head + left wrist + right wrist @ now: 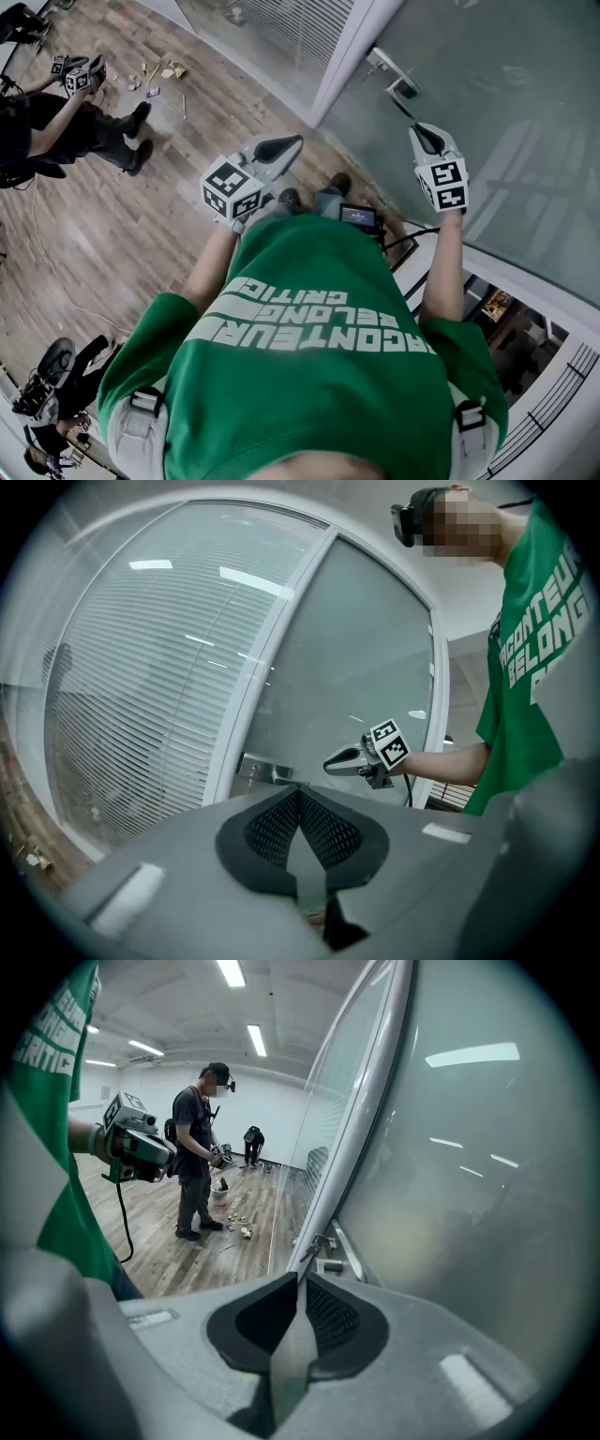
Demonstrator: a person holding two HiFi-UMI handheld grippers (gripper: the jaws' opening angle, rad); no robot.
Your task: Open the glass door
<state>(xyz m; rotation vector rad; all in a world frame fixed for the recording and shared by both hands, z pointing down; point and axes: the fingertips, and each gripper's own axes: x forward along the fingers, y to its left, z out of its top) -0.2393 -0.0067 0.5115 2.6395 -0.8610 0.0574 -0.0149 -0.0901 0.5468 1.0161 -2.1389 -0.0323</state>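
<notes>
Jaws of right gripper (421, 130) opening, empty, near door handle (387, 68); left gripper (292, 142) clenched, empty.

The right gripper (298, 1283) points at a frosted glass door (469, 1166) in a white frame, its dark mesh fingers (330, 1318) opening with nothing between them. Just past their tips is the silver metal lever handle (319, 1243). At left, the left gripper (169, 1159) hangs above a wooden plank floor (216, 1260), where a person in dark clothes (195, 1147) stands.

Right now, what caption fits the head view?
Right gripper, empty jaws opening, points at the handle on the glass door.
</notes>
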